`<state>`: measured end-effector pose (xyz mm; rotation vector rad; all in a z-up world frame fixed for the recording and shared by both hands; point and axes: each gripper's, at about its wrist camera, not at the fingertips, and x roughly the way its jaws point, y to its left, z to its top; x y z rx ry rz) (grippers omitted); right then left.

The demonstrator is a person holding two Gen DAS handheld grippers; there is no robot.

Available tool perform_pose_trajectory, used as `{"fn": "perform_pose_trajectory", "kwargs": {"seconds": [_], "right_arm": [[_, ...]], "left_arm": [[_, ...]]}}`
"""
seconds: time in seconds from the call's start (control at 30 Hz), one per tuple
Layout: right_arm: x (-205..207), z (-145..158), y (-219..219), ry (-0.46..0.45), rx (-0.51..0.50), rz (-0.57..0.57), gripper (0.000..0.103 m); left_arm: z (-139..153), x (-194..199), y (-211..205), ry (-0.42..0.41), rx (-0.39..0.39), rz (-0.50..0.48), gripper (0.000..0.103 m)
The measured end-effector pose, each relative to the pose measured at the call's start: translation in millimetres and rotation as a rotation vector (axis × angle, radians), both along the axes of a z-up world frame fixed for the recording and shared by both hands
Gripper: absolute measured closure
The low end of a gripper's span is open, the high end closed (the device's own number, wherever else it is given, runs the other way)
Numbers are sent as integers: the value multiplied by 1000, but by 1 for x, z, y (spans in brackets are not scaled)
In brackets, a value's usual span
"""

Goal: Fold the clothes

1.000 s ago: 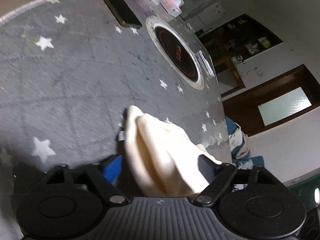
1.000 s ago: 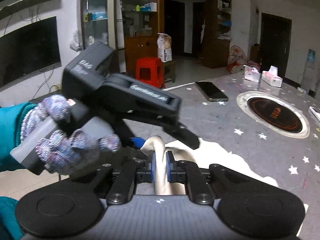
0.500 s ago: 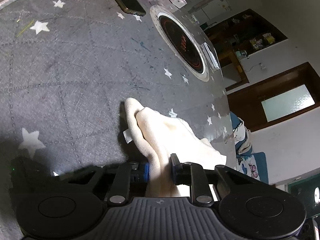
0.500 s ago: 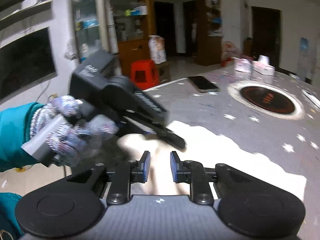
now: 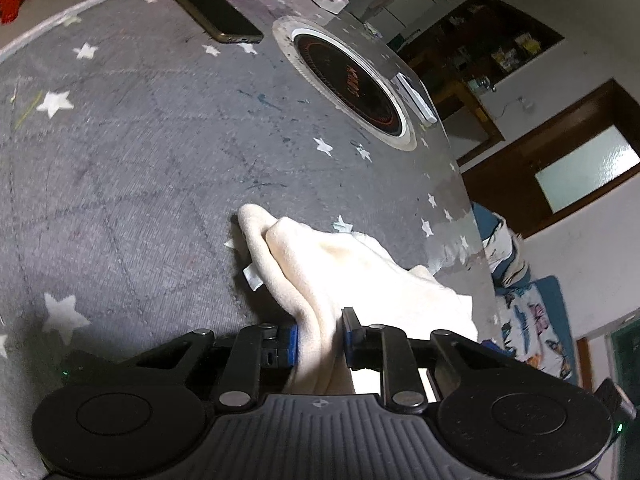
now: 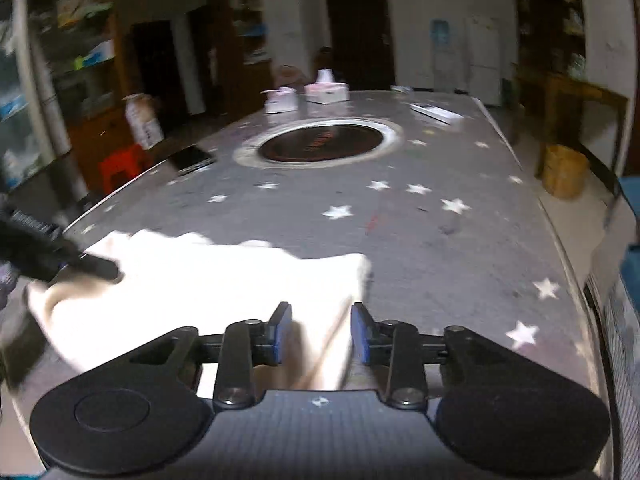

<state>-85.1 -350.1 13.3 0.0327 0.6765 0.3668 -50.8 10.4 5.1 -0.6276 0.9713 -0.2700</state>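
Right tongs (image 6: 318, 332) released cloth (image 6: 208, 280); starry table (image 6: 440, 240).

Soft cloth on a woven, star-printed bench cover

The cream garment (image 5: 344, 264) looks like thick, matt fleece with a soft nap, its folded edge rounded and plump. The bench (image 5: 140, 168) wears a grey covering of fine woven texture, dull in finish and printed with white stars, scuffed and stained in places. Set into it, the round hob (image 5: 348, 80) has a glossy dark glass face inside a brushed metal ring. The phone (image 5: 210, 10) beside it is smooth and shiny. The left gripper (image 5: 320, 340) is matt black plastic with a ribbed body, metal rivets and blue pads (image 5: 293, 344); the right gripper (image 6: 318, 334) looks the same.
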Motion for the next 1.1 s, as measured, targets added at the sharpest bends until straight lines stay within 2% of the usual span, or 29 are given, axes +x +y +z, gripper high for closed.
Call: {"fn": "perform_pose_trajectory", "kwargs": {"seconds": [0.2,0.3,0.37,0.43,0.53,0.77,1.1], "right_arm": [[10,-9,-3,23,66,-19,64],[14,-14,-4,35,99,-28,69],[16,-16,-4,40,118,-31,77],[14,-15,-3,36,125,-27,91],[7,-10,-4,17,135,-31,92],[-15,10,-12,-55,153,-41,94],[-22,47,-40,-154,106,-113,94]], "left_arm": [[4,1,-8,-20,63,-25,80],[6,1,-12,-30,96,-35,79],[6,2,-13,-33,110,-38,80],[8,2,-16,-39,131,-44,81],[10,2,-19,-48,155,-56,82],[27,3,-29,-105,153,-95,85],[57,27,-87,-202,170,-217,86]]}}
